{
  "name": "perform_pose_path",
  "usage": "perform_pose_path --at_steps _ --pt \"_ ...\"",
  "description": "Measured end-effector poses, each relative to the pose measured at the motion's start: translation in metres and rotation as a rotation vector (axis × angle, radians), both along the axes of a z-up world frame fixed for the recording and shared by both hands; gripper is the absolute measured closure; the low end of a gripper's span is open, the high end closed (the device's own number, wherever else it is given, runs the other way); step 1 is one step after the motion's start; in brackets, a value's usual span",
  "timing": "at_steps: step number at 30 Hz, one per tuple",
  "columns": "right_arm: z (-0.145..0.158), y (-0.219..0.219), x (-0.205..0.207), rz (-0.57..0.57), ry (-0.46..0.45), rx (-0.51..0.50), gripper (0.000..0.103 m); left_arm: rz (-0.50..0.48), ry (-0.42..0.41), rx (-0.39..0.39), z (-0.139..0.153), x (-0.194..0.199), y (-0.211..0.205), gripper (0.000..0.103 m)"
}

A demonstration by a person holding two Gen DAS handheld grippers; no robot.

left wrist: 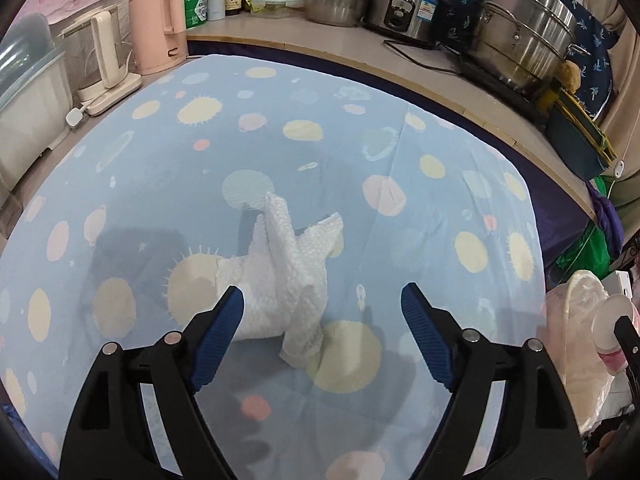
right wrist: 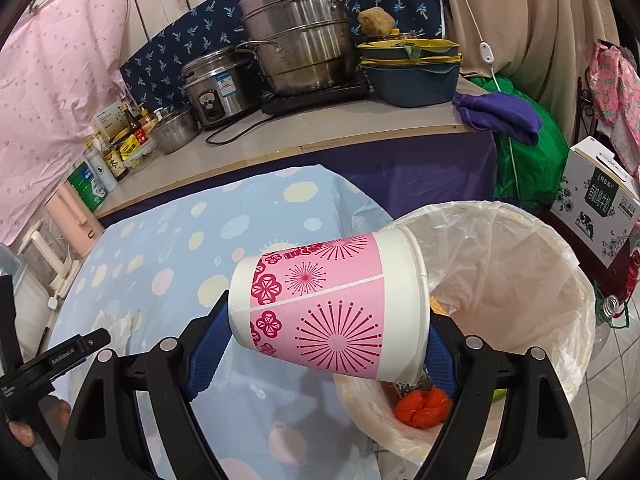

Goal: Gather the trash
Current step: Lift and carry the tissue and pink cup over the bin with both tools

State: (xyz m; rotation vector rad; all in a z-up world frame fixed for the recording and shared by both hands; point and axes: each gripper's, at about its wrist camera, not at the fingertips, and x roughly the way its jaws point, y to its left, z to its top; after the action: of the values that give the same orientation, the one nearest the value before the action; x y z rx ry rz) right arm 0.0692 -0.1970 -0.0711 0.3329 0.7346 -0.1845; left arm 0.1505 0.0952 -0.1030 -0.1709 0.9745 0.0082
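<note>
The left gripper [left wrist: 322,300] stands wide open, empty, over a crumpled paper towel [left wrist: 286,276] lying on the spotted cloth [left wrist: 440,184]. The right gripper [right wrist: 328,340] clamps a pink paper cup [right wrist: 332,312] sideways above the lined bin [right wrist: 520,280] beside the table.

A pink paper cup [right wrist: 324,308] with magenta starbursts and white rims; a white crumpled tissue [left wrist: 286,276] on a pale-blue tablecloth [left wrist: 400,168] dotted yellow and pink; blue gripper pads [left wrist: 426,336].

steamer pot [right wrist: 300,36] | rice cooker [right wrist: 218,88] | pink kettle [left wrist: 158,24] | spotted tablecloth [left wrist: 160,184]
</note>
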Motion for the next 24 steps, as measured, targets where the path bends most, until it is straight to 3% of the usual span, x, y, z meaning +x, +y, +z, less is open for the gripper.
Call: perform_pose_path --at_steps 3,5,8,16,24 --pt "0.000 0.006 0.003 0.012 0.006 -0.014 0.023 -0.022 0.027 -0.018 -0.011 0.009 0.002 0.052" --pt "0.001 0.008 0.003 0.015 0.008 -0.021 0.023 -0.033 0.047 -0.040 -0.016 0.011 0.003 0.075" --pt "0.001 0.008 0.003 0.012 0.009 -0.019 0.023 -0.048 0.056 -0.053 -0.016 0.009 0.000 0.093" --pt "0.003 -0.005 -0.007 -0.003 -0.004 -0.002 0.023 -0.112 -0.010 -0.081 0.020 -0.011 -0.024 0.099" --pt "0.008 -0.033 -0.026 -0.052 -0.027 0.012 0.023 -0.274 -0.094 -0.120 0.069 -0.037 -0.091 0.099"
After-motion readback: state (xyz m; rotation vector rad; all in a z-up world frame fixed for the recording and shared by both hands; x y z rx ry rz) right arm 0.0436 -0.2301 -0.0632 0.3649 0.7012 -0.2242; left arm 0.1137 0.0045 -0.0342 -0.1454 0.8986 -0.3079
